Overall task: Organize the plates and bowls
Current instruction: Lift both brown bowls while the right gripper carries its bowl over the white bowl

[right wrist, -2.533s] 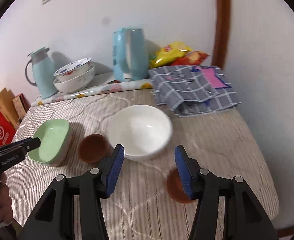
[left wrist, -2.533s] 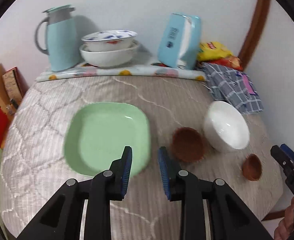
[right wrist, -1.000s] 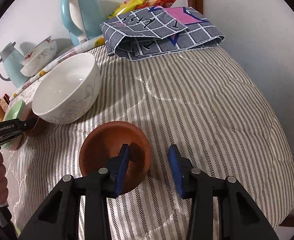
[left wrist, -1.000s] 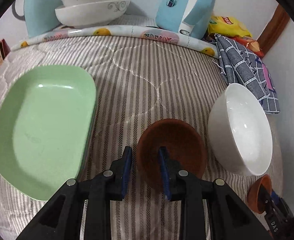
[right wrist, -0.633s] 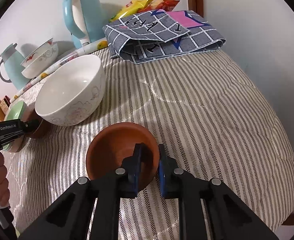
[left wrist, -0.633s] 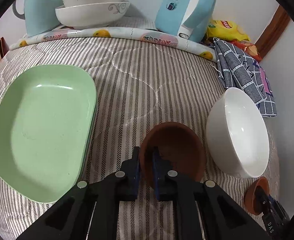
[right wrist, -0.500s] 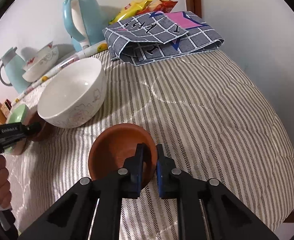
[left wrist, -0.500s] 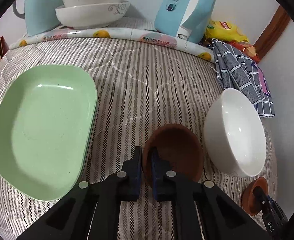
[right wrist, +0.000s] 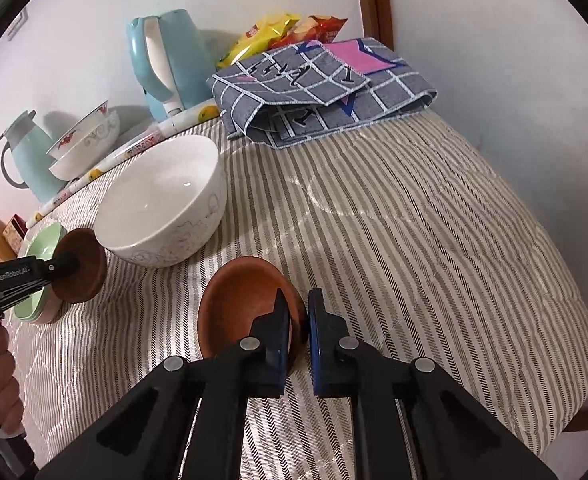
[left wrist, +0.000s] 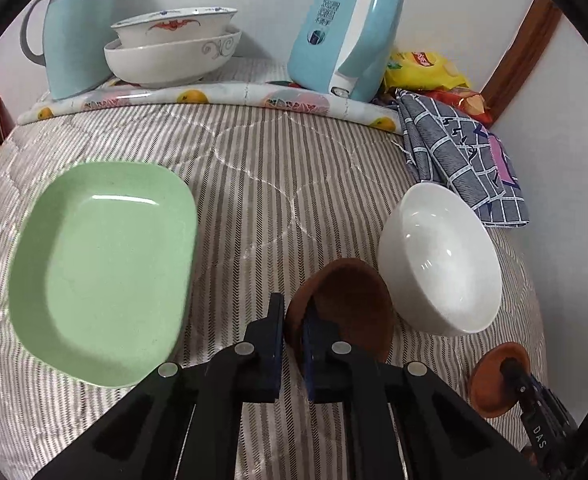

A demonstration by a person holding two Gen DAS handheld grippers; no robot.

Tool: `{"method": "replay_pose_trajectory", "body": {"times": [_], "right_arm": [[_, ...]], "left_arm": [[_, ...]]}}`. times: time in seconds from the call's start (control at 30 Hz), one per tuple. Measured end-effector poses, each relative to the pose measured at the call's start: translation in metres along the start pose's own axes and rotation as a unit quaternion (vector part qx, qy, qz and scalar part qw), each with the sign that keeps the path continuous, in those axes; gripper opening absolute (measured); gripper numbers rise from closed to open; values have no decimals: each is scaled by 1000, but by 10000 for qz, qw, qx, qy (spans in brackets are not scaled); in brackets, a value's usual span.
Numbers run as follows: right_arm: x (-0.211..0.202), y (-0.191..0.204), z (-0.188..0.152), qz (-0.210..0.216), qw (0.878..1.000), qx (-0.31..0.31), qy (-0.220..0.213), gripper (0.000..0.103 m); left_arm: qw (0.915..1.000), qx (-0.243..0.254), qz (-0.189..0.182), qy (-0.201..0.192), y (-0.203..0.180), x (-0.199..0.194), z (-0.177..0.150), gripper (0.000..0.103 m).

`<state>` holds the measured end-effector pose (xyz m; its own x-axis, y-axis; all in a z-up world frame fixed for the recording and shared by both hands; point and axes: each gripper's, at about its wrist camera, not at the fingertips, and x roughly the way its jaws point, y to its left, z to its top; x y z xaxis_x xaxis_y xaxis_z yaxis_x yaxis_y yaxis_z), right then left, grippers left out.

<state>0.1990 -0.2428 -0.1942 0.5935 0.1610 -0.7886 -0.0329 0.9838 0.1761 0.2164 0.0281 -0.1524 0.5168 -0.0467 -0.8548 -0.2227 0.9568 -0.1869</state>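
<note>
The left gripper point(left wrist: 293, 334) clamps the rim of a brown bowl point(left wrist: 348, 300), tilted between the green plate point(left wrist: 102, 264) and white bowl point(left wrist: 442, 260). The right gripper point(right wrist: 299, 330) pinches a second brown bowl point(right wrist: 242, 300) by its rim, open striped cloth point(right wrist: 414, 240) to its right.

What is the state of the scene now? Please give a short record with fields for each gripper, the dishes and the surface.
left gripper: shut on the rim of the larger brown bowl, which is tilted
right gripper: shut on the rim of the smaller brown bowl
white bowl: upright, between the two brown bowls
green plate: flat, untouched
surface: striped quilted cover
</note>
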Motion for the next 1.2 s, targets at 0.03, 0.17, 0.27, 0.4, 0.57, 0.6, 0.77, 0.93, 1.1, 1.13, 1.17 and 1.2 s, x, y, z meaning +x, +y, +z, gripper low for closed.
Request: {"method": "replay_pose_trajectory", "body": {"times": [0.03, 0.17, 0.27, 0.4, 0.57, 0.6, 0.77, 0.93, 1.1, 1.13, 1.17, 1.2], "right_arm": [[-2, 1, 1, 6, 10000, 22, -21, 9], [-13, 5, 5, 20, 9999, 34, -141, 9], [-22, 10, 9, 7, 9998, 19, -221, 9], [-33, 17, 15, 4, 9995, -4, -326, 9], [-44, 26, 24, 3, 9989, -31, -466, 9], [-45, 27, 26, 5, 9988, -34, -489, 9], [-53, 37, 37, 7, 9982, -50, -604, 9], [-58, 47, 48, 68, 9974, -97, -707, 9], [-57, 57, 59, 129, 9970, -159, -746, 9], [-56, 59, 60, 138, 9970, -165, -747, 9], [-54, 61, 62, 146, 9970, -173, -741, 9], [-52, 63, 64, 158, 9971, -178, -728, 9]], "left_arm": [[10000, 2, 30, -8, 1, -2, 1, 8], [10000, -32, -29, -77, 6, -11, 3, 8], [9999, -38, -51, -139, 9, -20, 5, 8], [9999, -27, -36, -162, 13, -28, 7, 8], [9997, -70, -46, -246, 21, -38, 11, 8], [9996, -82, -59, -265, 22, -40, 13, 8], [9992, -112, -67, -388, 28, -51, 21, 8], [9986, -102, -40, -524, 32, -61, 33, 8], [9982, -138, -23, -583, 39, -67, 41, 8], [9982, -148, -26, -580, 40, -67, 42, 8], [9982, -166, -24, -573, 42, -67, 43, 8], [9982, -187, -1, -577, 44, -66, 45, 8]]}}
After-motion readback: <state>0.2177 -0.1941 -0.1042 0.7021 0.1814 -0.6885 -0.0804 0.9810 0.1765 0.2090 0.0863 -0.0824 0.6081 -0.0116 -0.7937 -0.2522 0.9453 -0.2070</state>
